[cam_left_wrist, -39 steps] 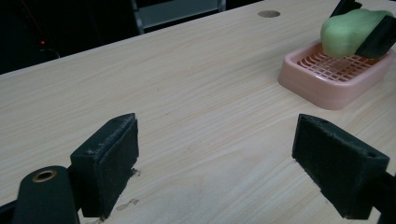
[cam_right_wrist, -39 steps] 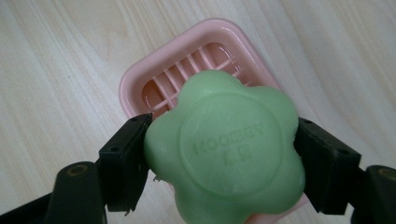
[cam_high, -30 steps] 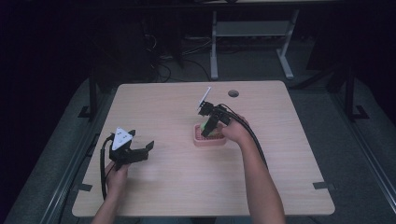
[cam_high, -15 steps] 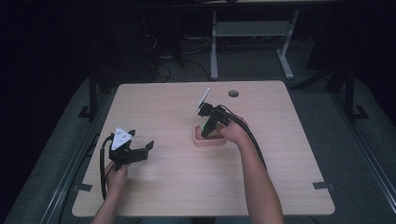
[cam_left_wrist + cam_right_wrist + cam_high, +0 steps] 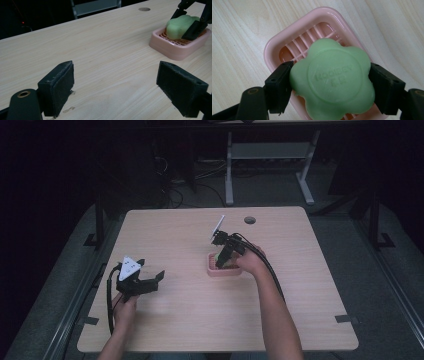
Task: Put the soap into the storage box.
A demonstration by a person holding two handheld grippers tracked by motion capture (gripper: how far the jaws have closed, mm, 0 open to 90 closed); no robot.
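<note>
Clearly the right claw was clamped on the green flower-shaped soap, one jaw pressed against each side of it. That soap sat over the pink soap dish, tilted, with its near edge raised above the slatted floor of the dish; whether its lower edge touched the slats could not be told. From the left gripper view the soap leaned up out of the dish between the far jaws. From above, the dish lay near the middle of the worktop, with the right claw pointing down into it.

The left claw hung spread wide and empty, well apart from the dish near the left edge of the worktop, its jaws framing bare wood.

As a judgement, the grip on the soap was already made and the work stood about midway: the soap was either being set into the dish or taken out of it, and the pictures did not settle which. What was left was to finish that move and let go, or carry the soap clear.
</note>
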